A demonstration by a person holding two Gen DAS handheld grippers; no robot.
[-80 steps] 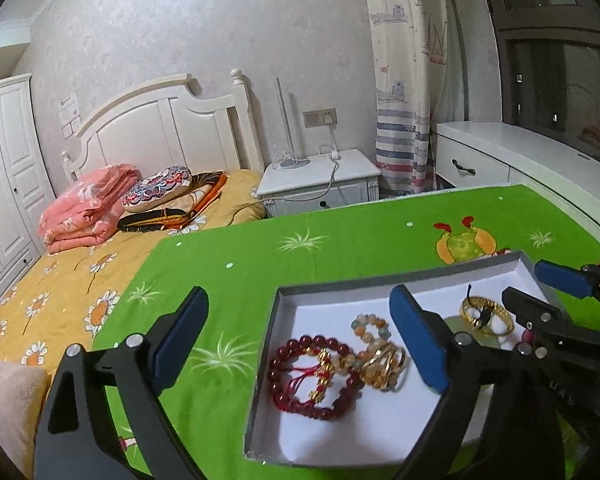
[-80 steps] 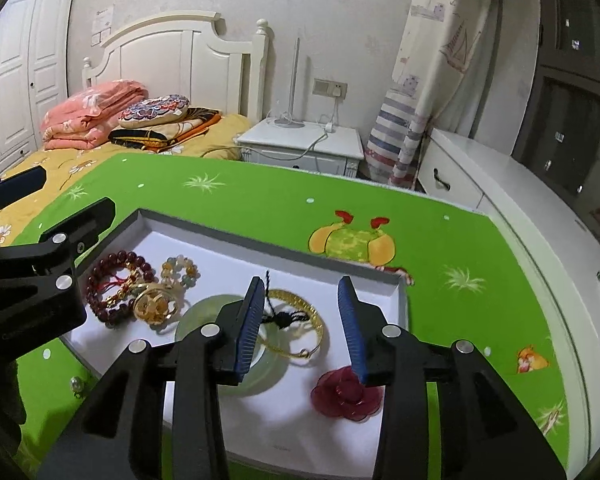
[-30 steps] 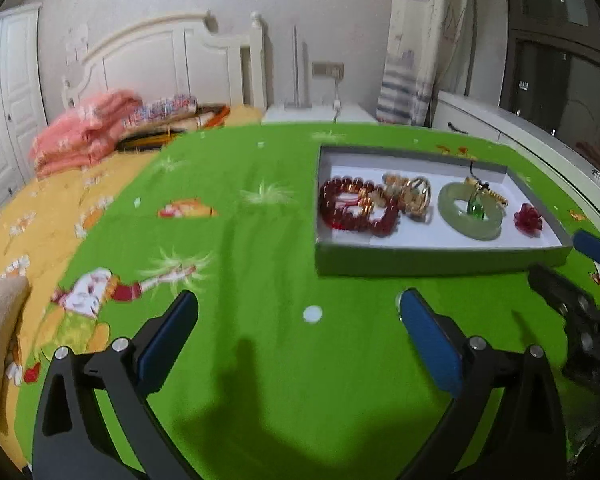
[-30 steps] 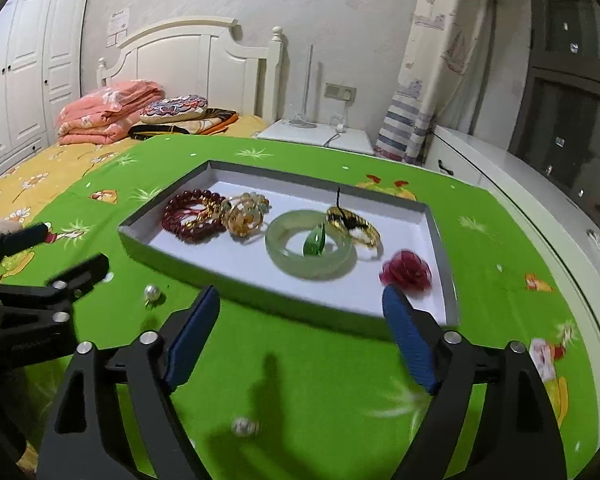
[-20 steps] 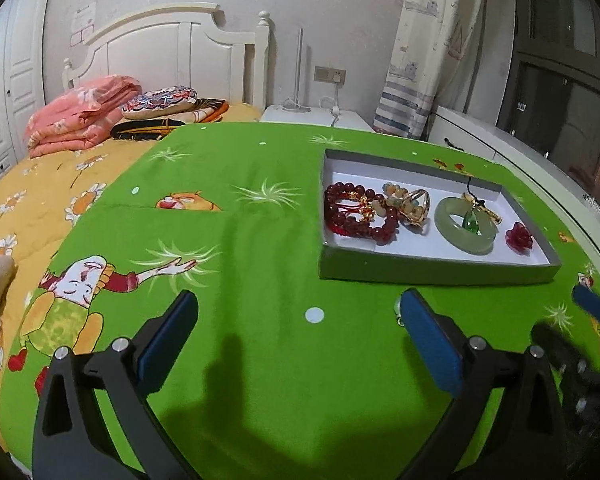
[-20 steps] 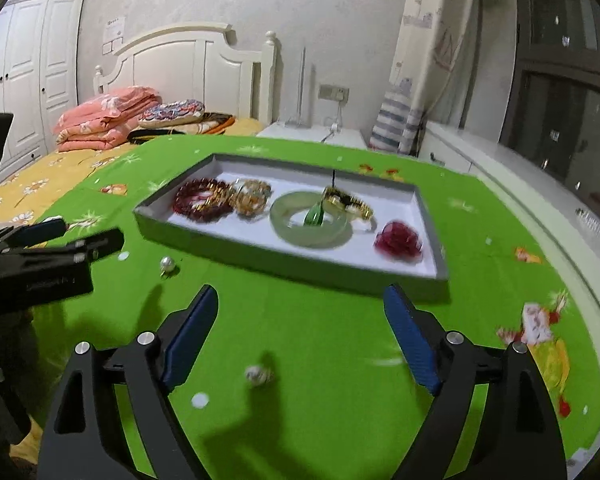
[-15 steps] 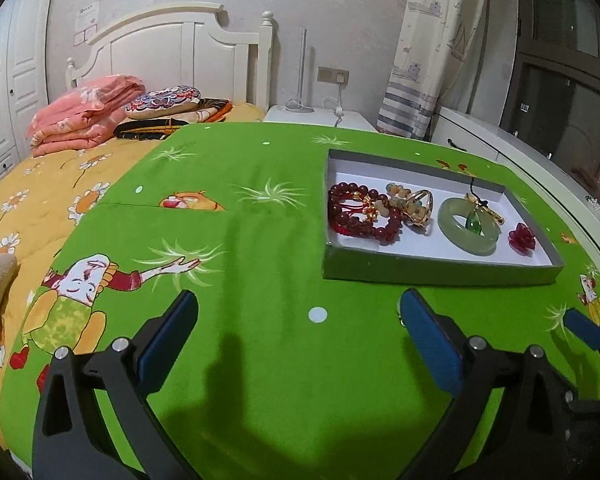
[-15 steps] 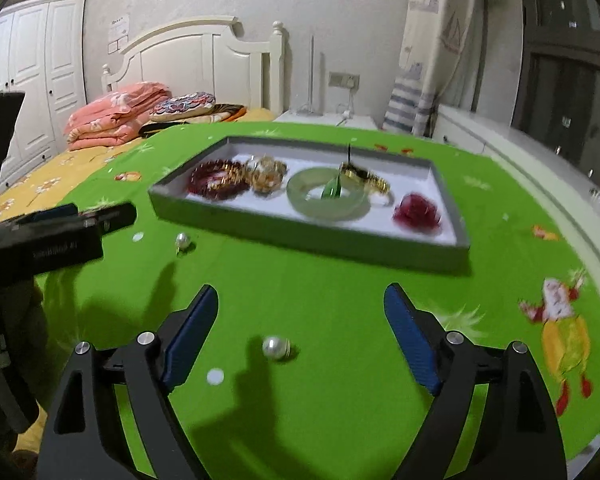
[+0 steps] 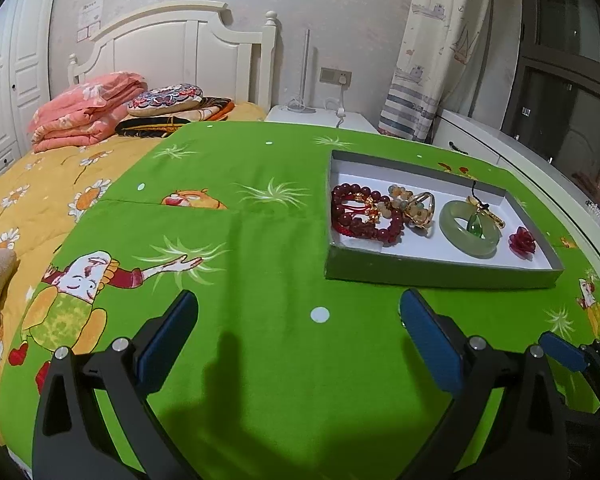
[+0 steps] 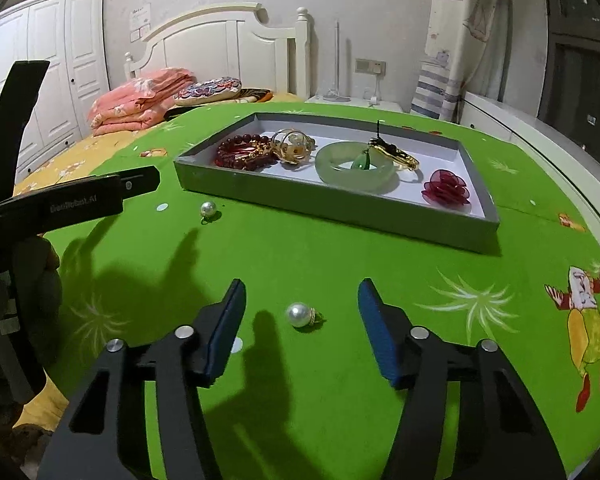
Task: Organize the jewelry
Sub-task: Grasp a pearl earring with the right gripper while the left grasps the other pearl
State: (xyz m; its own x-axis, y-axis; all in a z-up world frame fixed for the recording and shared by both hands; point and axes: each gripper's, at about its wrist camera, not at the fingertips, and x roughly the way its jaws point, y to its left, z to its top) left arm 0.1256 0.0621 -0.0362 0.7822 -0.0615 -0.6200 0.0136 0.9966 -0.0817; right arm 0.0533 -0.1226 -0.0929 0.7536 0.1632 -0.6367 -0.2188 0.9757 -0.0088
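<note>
Both grippers have backed off the grey cardboard tray [image 10: 332,200] to the near side of the green cartoon-print cloth [image 10: 300,256]. Right gripper [image 10: 300,318] now straddles a white pearl pendant with a gold cap [image 10: 300,315], jaws closing but not touching it yet. Left gripper [image 9: 296,330] jaws are wide apart, empty. Looks like the pearl pickup step; next it needs a gentle pinch since it'll probably roll. Second pearl [image 10: 208,209] sits just near the tray.
</note>
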